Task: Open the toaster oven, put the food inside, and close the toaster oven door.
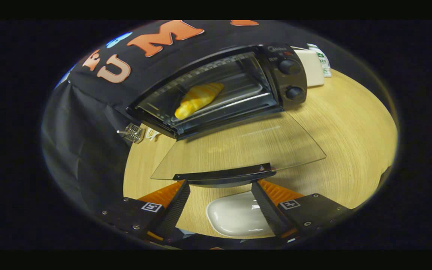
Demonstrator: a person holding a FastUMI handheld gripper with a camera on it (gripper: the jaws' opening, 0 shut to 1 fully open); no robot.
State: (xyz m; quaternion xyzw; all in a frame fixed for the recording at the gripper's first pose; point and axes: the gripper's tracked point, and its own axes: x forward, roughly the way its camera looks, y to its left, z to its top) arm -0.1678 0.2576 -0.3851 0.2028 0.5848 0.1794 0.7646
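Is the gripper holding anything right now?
No. The gripper is open, its fingers just below the handle of the open glass door. The croissant lies inside the toaster oven.

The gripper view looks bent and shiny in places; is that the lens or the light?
In the gripper view, the fisheye lens bows the table and the toaster oven; the open glass door carries faint glare, the white dish a bright highlight; the open claw sits just behind the door handle.

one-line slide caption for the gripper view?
Croissant on the toaster oven rack, glass door down, open gripper at its handle.
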